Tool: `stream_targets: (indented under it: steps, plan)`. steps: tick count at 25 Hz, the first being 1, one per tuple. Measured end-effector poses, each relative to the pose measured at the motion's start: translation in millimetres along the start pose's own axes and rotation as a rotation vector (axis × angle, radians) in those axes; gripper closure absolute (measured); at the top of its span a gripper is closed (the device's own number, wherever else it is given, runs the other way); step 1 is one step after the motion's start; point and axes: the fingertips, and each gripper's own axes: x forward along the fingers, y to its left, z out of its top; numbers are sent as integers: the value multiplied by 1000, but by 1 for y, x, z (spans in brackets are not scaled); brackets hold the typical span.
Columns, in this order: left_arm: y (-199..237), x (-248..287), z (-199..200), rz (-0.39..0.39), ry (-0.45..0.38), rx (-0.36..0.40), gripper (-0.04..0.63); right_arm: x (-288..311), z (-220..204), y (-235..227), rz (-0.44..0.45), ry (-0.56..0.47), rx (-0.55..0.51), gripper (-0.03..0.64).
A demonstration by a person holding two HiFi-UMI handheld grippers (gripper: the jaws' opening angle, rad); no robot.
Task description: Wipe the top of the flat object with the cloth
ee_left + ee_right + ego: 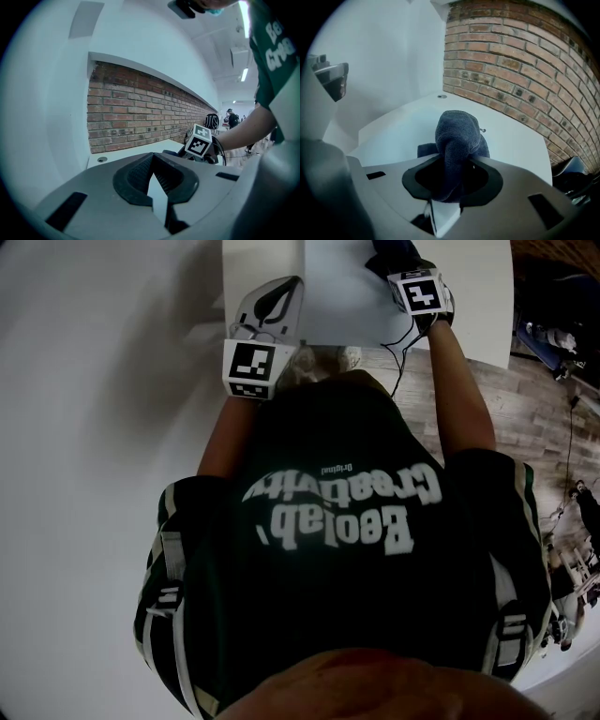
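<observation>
Grips a bunched dark blue cloth (457, 136) in the right gripper (451, 180), jaws pinched on its middle, folds bulging out past the pads. Holds it over a white table (393, 126), at the upper right of the head view; contact with the top not clear. Carries the left gripper (153, 180) at upper centre there, by the table's near edge, jaws pressed together, nothing between. Faces a brick wall (511, 61) behind the table.
</observation>
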Motion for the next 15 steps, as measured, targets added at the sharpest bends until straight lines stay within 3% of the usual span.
stream_targets:
  steps: [5,15]
  plan:
    - [-8,4,-2,-11,8,0,595,-3,-2,22,35,-4,-31,517]
    - [-10,3,-5,-22,5,-4,594,-17,-2,158,253,-42,-178,517]
